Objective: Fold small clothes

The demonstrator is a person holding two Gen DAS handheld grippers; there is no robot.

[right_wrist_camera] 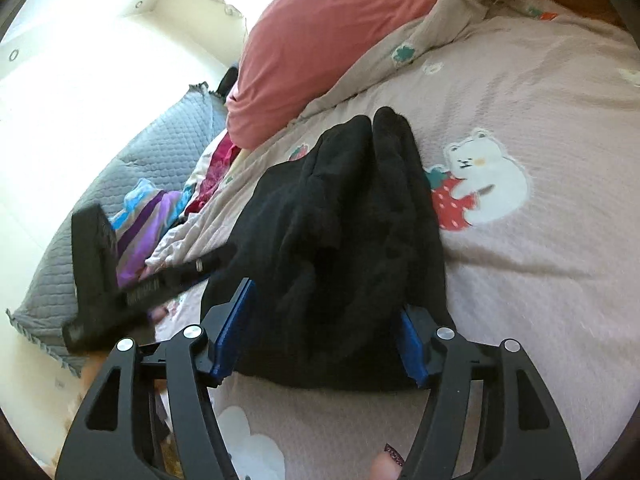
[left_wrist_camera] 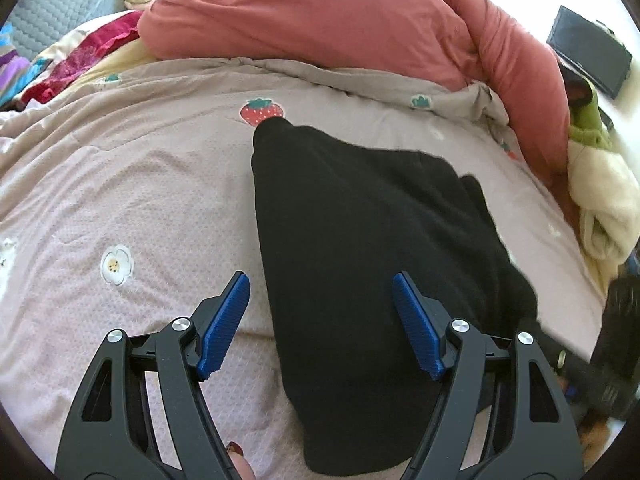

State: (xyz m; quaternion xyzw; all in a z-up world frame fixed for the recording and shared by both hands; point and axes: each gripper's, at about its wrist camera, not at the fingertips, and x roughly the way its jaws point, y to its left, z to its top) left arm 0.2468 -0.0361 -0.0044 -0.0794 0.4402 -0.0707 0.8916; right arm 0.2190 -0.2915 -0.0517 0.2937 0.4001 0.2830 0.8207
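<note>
- Centrally, a black garment (left_wrist_camera: 360, 260) lies on the bed cover, a long dark piece of soft, fuzzy cloth running from the near edge toward the far side; in the right wrist view (right_wrist_camera: 344, 216) it looks bunched into thick lengthwise rolls, so it is judged to be partway folded rather than finished.
- The left gripper (left_wrist_camera: 322, 320) hovers over the garment's near left portion with its jaws wide apart; one blue pad (left_wrist_camera: 224, 324) sits over bare cover and the other over black cloth, so the garment's left edge lies between them. This placement reads as lining up for a pinch on that edge, though nothing is gripped.
- The right gripper (right_wrist_camera: 324, 332) has its jaws spread on either side of the garment's near end, the cloth bulging between the blue pads. Whether the pads press the fabric or merely flank it cannot be told; they are clearly not closed together.
- Straddling both sides of the bundle would let the person lift or turn one end over the other, a likely next fold.
- Beneath lies a pale pink bed cover (left_wrist_camera: 120, 184) printed with a strawberry (left_wrist_camera: 262, 111), a flower and, in the right wrist view, a white bear (right_wrist_camera: 486, 184); it is soft and slightly rumpled, so cloth may drag on it.
- Farther off, a salmon-red duvet (left_wrist_camera: 320, 16) is heaped along the far side, with a grey quilted pillow (right_wrist_camera: 120, 188), bright striped clothing (right_wrist_camera: 148, 224) and a cream fleece (left_wrist_camera: 604, 208) at the edges. Strong daylight washes out the surroundings.
</note>
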